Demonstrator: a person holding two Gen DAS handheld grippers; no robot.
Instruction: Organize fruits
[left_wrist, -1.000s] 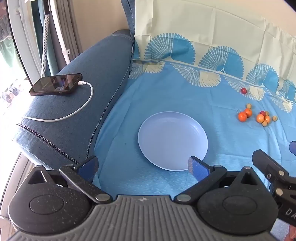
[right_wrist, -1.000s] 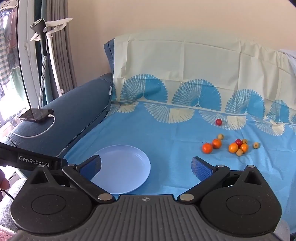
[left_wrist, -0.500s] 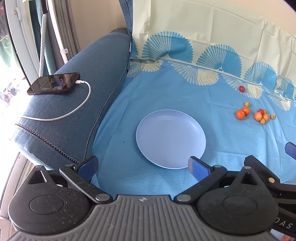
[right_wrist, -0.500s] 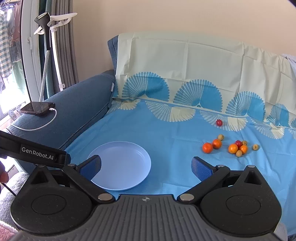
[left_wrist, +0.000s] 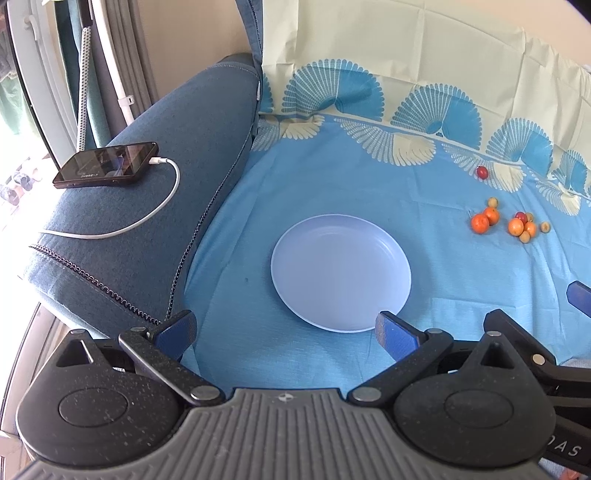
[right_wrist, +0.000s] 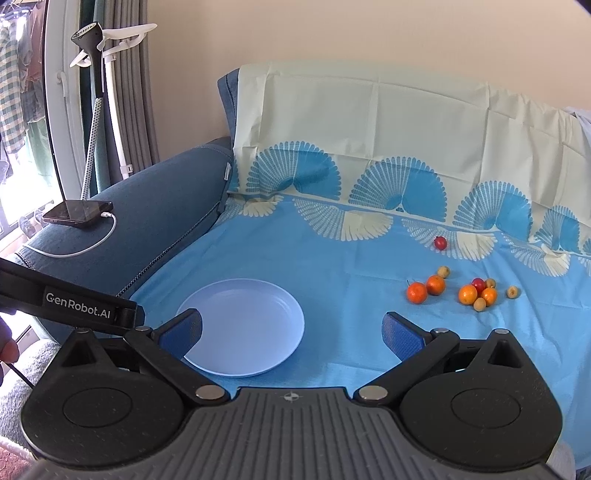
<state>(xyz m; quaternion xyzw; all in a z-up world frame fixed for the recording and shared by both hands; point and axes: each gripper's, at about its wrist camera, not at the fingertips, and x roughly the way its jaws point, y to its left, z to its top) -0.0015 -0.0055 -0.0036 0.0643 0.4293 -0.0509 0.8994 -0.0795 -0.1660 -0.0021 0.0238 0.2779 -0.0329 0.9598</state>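
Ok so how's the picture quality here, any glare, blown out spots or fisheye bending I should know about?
Left wrist view: the window strip at the far left is blown out white, the phone screen mirrors the room, and the plate and fruits stay sharp. Right wrist view: daylight is even, and the curtain bows with fisheye distortion.

A smooth, glossy plastic plate (left_wrist: 340, 272) lies on creased matt cotton-like cloth (left_wrist: 332, 177); at left, a coarse-woven denim-look sofa arm (left_wrist: 155, 206) carries a glossy glass-faced phone (left_wrist: 107, 164); small shiny-skinned fruits (right_wrist: 463, 290) sit right.
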